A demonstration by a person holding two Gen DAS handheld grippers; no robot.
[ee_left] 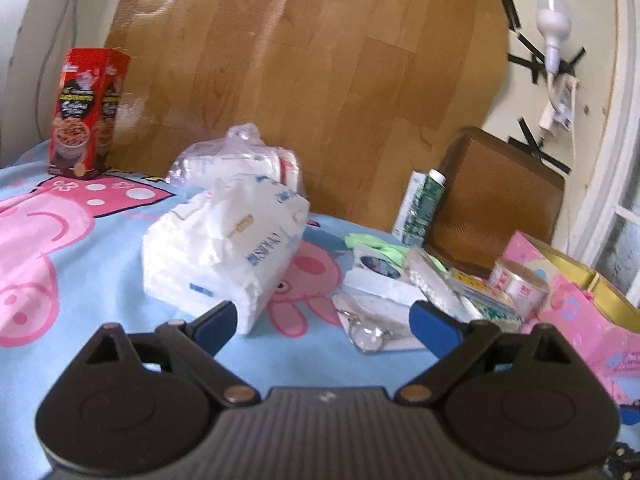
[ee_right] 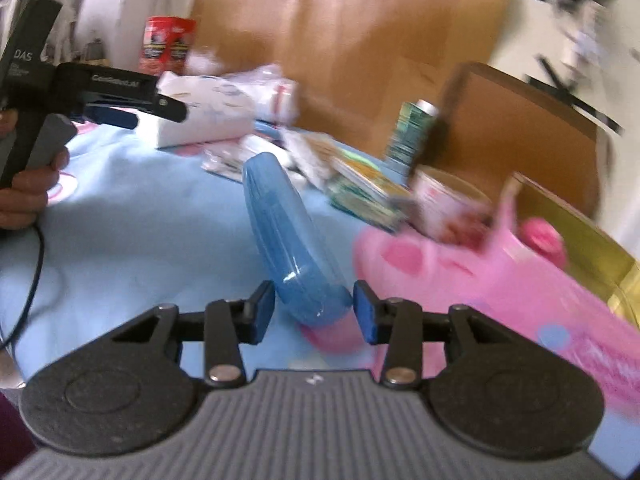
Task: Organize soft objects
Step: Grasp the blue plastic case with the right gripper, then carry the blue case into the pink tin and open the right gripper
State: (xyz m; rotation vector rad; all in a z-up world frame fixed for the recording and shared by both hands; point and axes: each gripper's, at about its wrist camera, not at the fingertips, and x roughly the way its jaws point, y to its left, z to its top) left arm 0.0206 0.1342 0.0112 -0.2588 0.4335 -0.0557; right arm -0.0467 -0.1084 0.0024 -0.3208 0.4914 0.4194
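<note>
A white soft tissue pack (ee_left: 224, 244) lies on the blue cartoon sheet (ee_left: 60, 280), with a clear bag of white packs (ee_left: 236, 160) behind it. My left gripper (ee_left: 320, 320) is open and empty, its left pad close to the tissue pack's near corner. In the right wrist view my right gripper (ee_right: 314, 312) is partly closed around the near end of a blue translucent curved case (ee_right: 280, 232); whether the pads touch it is unclear. The left gripper (ee_right: 120, 108) and the tissue pack (ee_right: 204, 116) show at upper left.
A red snack box (ee_left: 86, 112) stands at the back left. A pile of small packets, a can (ee_left: 520, 284), a green bottle (ee_left: 426, 204) and a key ring (ee_left: 368, 332) lies to the right. A pink box with gold lining (ee_left: 580, 300) sits far right. A wooden board (ee_left: 320, 60) stands behind.
</note>
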